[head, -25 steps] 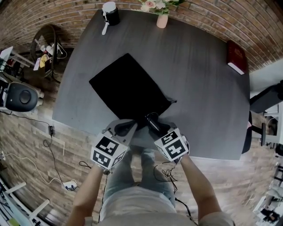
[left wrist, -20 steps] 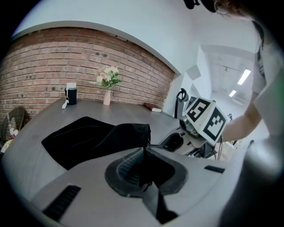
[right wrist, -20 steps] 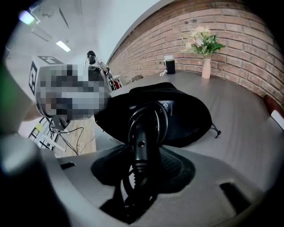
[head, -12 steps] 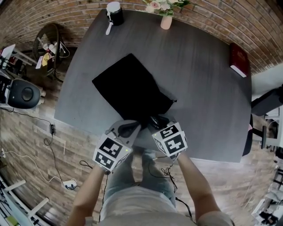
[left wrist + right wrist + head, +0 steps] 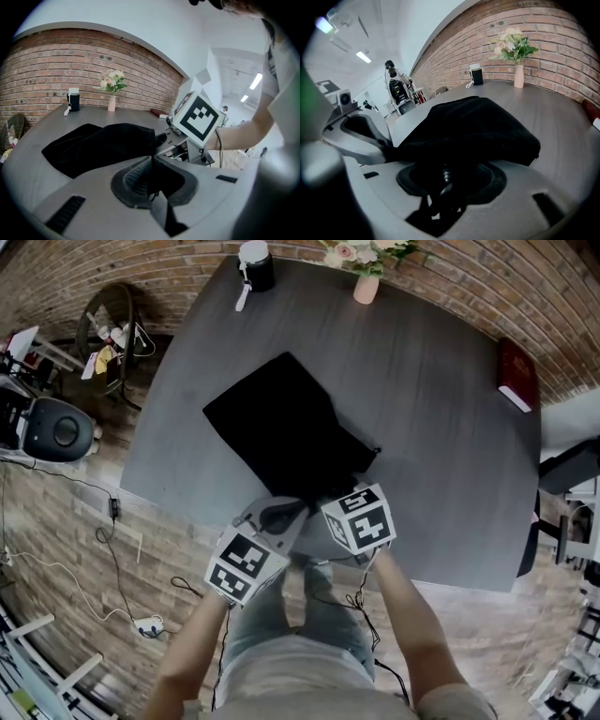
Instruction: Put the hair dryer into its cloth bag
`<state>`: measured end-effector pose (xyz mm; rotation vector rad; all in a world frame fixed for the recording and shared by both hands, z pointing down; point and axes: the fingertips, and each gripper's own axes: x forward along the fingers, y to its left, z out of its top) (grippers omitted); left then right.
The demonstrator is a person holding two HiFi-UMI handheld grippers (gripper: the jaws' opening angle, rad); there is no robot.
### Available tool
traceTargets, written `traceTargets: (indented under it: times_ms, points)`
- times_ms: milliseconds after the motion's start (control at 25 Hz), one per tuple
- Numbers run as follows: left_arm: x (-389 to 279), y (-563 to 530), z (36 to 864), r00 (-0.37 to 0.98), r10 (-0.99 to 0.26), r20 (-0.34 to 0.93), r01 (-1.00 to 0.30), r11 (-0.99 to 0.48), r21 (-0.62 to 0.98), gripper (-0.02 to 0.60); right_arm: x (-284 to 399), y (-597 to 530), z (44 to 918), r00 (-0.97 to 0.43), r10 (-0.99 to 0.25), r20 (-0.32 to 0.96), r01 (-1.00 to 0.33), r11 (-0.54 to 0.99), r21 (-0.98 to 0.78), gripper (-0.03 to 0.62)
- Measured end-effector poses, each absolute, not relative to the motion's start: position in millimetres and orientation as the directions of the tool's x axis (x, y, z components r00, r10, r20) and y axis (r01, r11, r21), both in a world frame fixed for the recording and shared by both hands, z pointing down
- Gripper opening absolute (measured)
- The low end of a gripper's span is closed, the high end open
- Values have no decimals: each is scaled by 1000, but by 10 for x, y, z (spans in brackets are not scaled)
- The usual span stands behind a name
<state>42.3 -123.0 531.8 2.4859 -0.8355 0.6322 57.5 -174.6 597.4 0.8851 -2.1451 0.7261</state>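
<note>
Nearest to me, at the near edge of the bench [image 5: 441,456], my left hand-held gripper [image 5: 151,161] has its jaws together on a fold of black cloth at the mouth of the cloth bag [image 5: 286,427]. My right hand-held gripper [image 5: 450,180], just beside it, is clamped about half wide on the tail end of the hair dryer [image 5: 446,174]. I can only make out the dryer's ribbed cord collar and a bit of cord. The rest seems to be already under the cloth, where the bag bulges just past my jaws. I expect the bag to be light, limp and a little slippery. Its mouth should sag shut as soon as I stop holding it up, so the hem is the place to pinch it, with a full fold rather than a thin edge. The dryer should be rigid, smooth plastic with most of its weight up at the head. The handle end by the cord collar therefore gives the firmest hold for pushing, though the hard shell could twist between the pads. The loose cord may well catch on the hem. All of this sits right at the near edge with my legs below it, so anything that slips toward me would fall off. Away from me the bag lies flat, slanting toward the far left corner. Bare bench opens wide to its right and beyond it. A book [image 5: 516,371] near the right edge, and a vase of flowers [image 5: 367,287] and a dark canister [image 5: 255,263] at the far edge, are all well apart from the bag.
</note>
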Motion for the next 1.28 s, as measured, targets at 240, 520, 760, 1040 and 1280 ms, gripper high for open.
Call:
traceTargets:
  times_ms: [240, 520, 760, 1040, 1280]
  points:
    - [388, -1298, 5348, 707, -460, 537, -654, -714, 249, 14, 515, -1887, 6025, -541, -380, 750, -752, 618, -230, 184]
    - [410, -1310, 5415, 712, -440, 547, -651, -705, 280, 14, 487, -1941, 6138, -547, -362, 755, -748, 617, -246, 196]
    - [390, -1324, 5442, 704, -443, 555, -664, -687, 294, 14, 480, -1933, 6156, -559, -350, 752, -735, 630, -253, 206]
    - [356, -1363, 5447, 691, -456, 561, -681, -673, 290, 14, 537, -1915, 6066, -581, -368, 726, -732, 627, -267, 241]
    - [307, -1378, 5479, 669, -476, 571, -709, -639, 299, 14, 661, -1850, 6009, -581, -371, 724, -735, 622, -270, 255]
